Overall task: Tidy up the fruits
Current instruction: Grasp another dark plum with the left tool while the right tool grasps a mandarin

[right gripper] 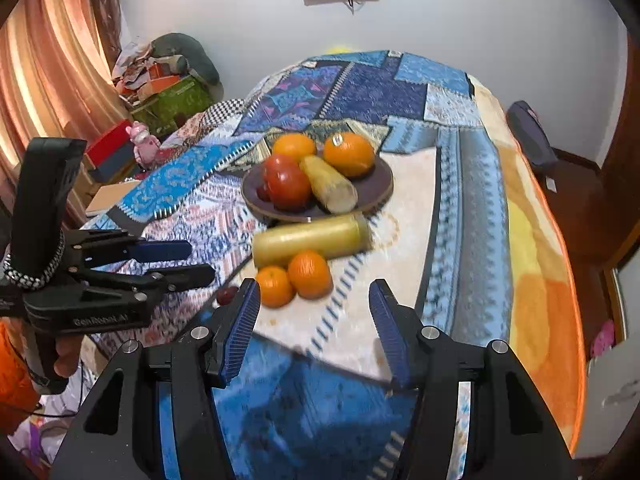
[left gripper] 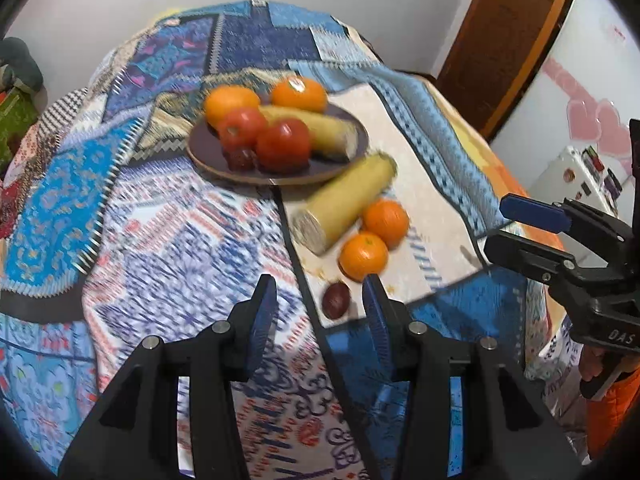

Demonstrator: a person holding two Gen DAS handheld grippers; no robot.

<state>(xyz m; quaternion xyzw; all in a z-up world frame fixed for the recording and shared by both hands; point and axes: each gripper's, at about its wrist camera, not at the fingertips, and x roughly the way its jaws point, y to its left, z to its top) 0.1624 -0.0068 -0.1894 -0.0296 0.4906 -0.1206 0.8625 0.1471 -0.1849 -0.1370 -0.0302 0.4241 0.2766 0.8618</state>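
We see both tongs, left gripper (left gripper: 320, 300) and right gripper (right gripper: 314, 308), released and empty above the bedspread (left gripper: 180, 240). The plate (left gripper: 356, 148) holds fruit (two oranges (left gripper: 374, 240), a yellow cylinder (left gripper: 344, 204) and a dark fruit (left gripper: 336, 300) lie beside it).

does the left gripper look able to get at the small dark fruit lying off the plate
Probably yes. The small dark fruit lies alone on the cloth just ahead of the left gripper, whose fingers stand apart and empty. The nearest orange sits beyond it, not in the way.

Black grippers (left gripper: 320, 300), ribbed blue pads (right gripper: 240, 328), silver screws, orange sleeve (right gripper: 12, 376)
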